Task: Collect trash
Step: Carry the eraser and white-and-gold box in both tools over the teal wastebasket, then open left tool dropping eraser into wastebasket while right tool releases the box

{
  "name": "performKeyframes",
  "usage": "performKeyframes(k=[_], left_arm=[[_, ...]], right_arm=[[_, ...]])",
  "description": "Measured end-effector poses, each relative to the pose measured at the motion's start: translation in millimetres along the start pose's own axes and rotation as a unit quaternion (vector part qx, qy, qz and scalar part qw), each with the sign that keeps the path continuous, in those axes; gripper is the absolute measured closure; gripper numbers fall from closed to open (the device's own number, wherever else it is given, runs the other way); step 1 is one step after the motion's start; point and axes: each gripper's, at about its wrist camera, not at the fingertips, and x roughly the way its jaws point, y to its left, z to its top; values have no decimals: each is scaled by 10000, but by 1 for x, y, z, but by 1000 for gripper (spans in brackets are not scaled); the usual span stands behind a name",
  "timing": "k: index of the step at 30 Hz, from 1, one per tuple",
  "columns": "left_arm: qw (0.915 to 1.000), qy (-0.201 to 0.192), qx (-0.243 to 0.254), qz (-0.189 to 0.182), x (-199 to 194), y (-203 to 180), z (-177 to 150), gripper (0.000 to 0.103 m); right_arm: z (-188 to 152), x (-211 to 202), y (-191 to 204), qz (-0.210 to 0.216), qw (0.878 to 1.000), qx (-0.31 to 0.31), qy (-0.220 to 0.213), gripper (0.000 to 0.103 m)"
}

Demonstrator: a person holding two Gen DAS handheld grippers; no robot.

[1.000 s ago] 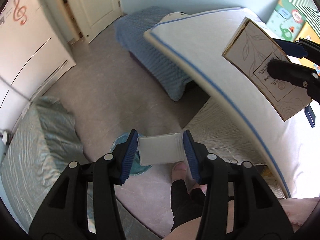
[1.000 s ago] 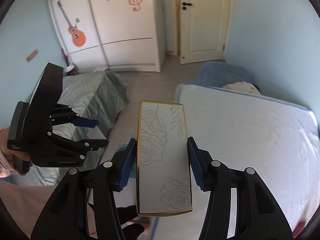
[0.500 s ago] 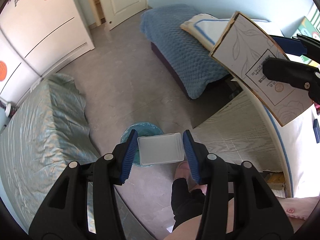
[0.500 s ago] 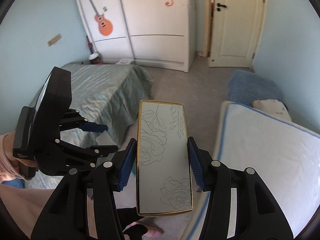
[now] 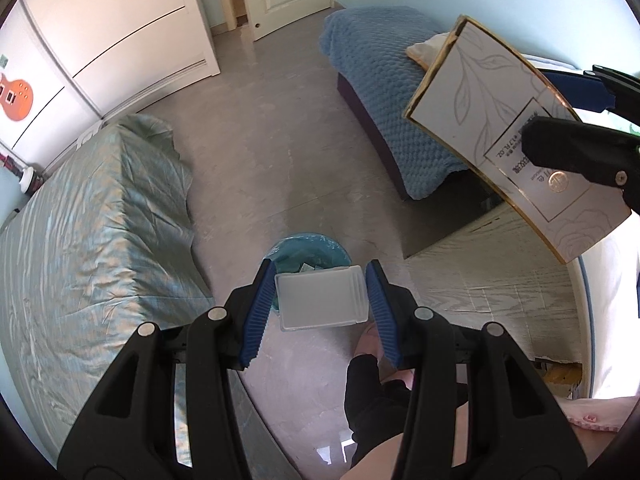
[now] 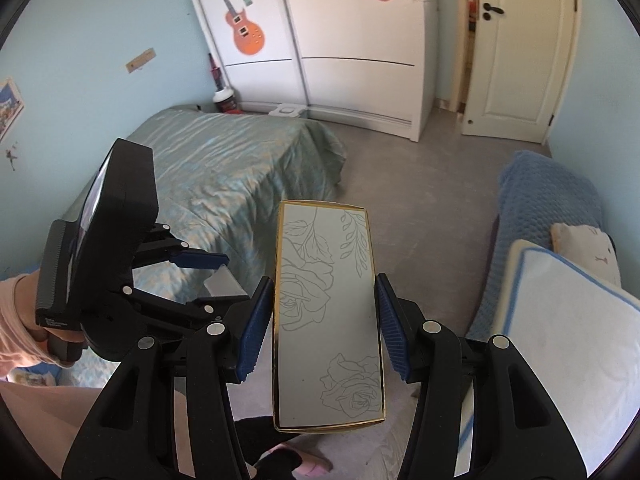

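Left gripper [image 5: 322, 300]: blue pads clamped on a small translucent white plastic case [image 5: 321, 300], one pad on each short side. In the left wrist view the case sits at lower centre, directly over a round bin with a blue liner [image 5: 308, 250] on the grey floor [image 5: 280, 140]. Some scraps visible inside the liner; contents otherwise hard to make out.

Right gripper [image 6: 324, 320]: pads pressed against both long sides of a tall white box with gold edging [image 6: 326, 312] and a line-drawn rose pattern. Box stands upright along the fingers, centre of the right wrist view. The same box appears at upper right of the left wrist view, tilted, printed label facing the camera, well apart from the bin.

Left gripper also seen at left of the right wrist view, with the case edge between its fingers.

Surroundings: bed with green cover [image 5: 80, 240] at left, blue quilted bed [image 5: 392, 100] at upper right, white wardrobe with guitar sticker [image 6: 312, 40] at top, cream door [image 6: 516, 48] at upper right.
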Motion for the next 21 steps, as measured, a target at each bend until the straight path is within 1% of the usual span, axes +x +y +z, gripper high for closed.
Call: performKeyframes(k=[16, 19, 20, 21], left_arm=[[9995, 140, -268, 69, 12, 22, 7, 59], [9995, 150, -272, 65, 16, 26, 10, 56], [9995, 187, -257, 67, 18, 27, 10, 34], [9992, 218, -265, 217, 20, 28, 11, 12]], right_arm=[[23, 32, 4, 424, 9986, -115, 310, 51], [27, 36, 1, 562, 9980, -46, 288, 49], [30, 36, -2, 608, 9978, 13, 279, 42], [32, 36, -4, 601, 9979, 80, 246, 35]])
